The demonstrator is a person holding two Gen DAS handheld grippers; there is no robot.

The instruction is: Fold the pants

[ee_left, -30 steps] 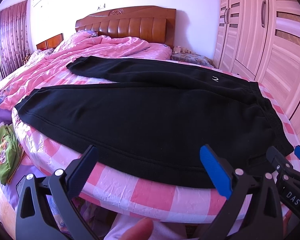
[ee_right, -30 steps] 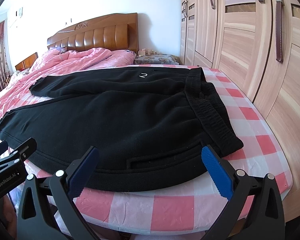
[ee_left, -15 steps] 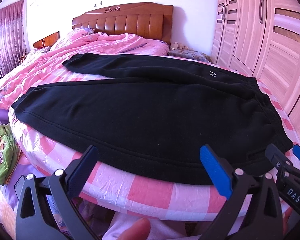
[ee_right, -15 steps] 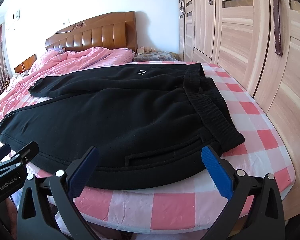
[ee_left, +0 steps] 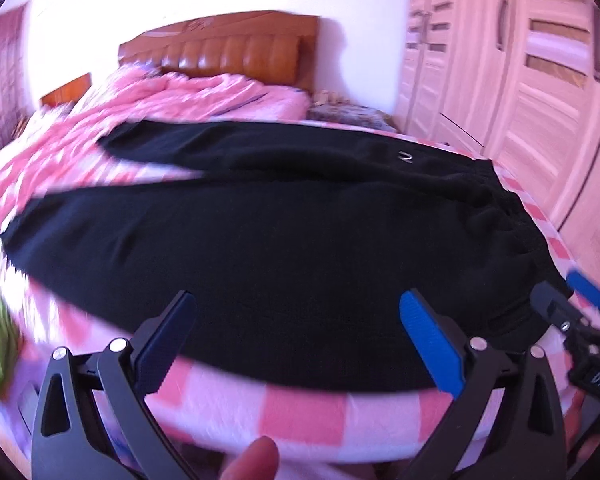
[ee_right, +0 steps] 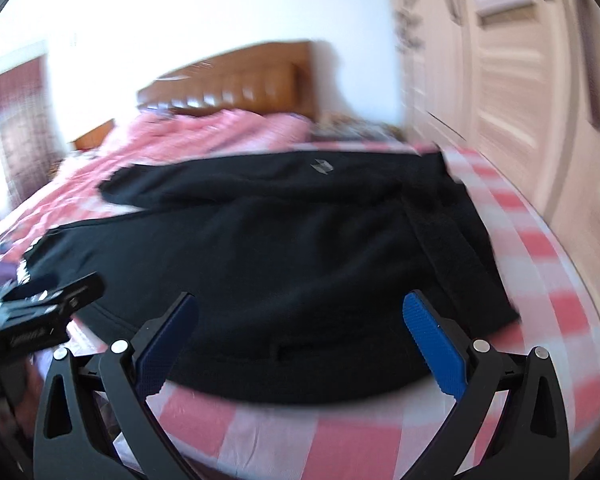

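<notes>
— Pink-and-white checked sheet is the widest thing we see: it covers the bed (ee_left: 300, 412), running from the near edge back to the brown wooden headboard (ee_left: 228, 52).

— We agree. Pale wooden wardrobe doors (ee_left: 540, 92) stand along the bed's right side, and a rumpled pink quilt (ee_left: 172, 100) fills the far left part of the bed, up by the headboard.

— And the pants (ee_left: 284, 248)?

— Black, lying flat across the near half of the bed. Their waistband (ee_right: 456, 252) lies toward the right edge and the two legs stretch toward the left edge. One leg runs along the near edge; the other lies behind it, angled toward the quilt. A small pale logo (ee_left: 405, 157) shows on the far leg, near the waist.

— Our tools next. The left gripper (ee_left: 298, 334) hovers at the near edge with its jaws spread wide, nothing between them, the near hem of the pants showing in the gap. The right gripper (ee_right: 300, 338) is the same: jaws wide apart, released, over the near edge by the waist end.

— We cannot tell whether either one touches the fabric; both views are blurred.

— Smallest of all: a fingertip (ee_left: 256, 460) at the bottom of the left wrist view.
</notes>
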